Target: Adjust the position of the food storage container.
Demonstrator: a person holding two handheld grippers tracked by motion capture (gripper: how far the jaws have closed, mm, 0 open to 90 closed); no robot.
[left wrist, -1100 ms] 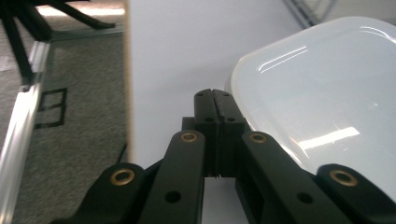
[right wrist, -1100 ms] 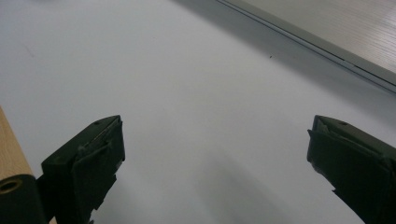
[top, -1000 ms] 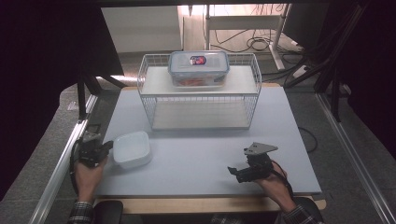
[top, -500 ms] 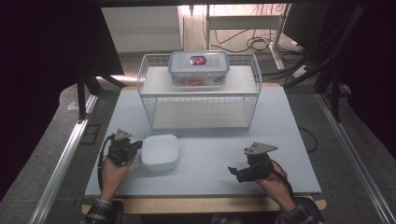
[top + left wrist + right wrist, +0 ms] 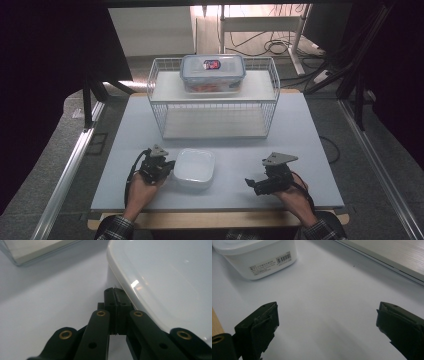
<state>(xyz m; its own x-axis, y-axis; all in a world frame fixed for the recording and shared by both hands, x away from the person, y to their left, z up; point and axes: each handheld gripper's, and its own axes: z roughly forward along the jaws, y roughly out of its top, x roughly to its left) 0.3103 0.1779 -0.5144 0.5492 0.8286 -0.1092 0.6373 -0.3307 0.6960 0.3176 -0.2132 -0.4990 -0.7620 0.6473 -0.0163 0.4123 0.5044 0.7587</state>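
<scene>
The left gripper [image 5: 161,167] is pressing with its jaws fully closed, nothing between them, against the left side of the white lidded container [image 5: 195,167], just under the lid's rim as the left gripper view is showing it. The container is sitting on the near middle of the bench [image 5: 310,145], in front of the white wire rack [image 5: 214,107] that is carrying a clear food box with a blue lid [image 5: 213,73] on its top shelf.

Because the closed jaws are touching at one narrow point low on the side, I think the container is risking to turn instead of sliding straight, or the jaws are slipping under the rim and lifting the lid.

The right gripper [image 5: 254,184] is waiting well apart on the right with its jaws wide open and empty, pointing toward the container. If the push is going too far, the container is possibly hitting these open jaws at an angle.
</scene>
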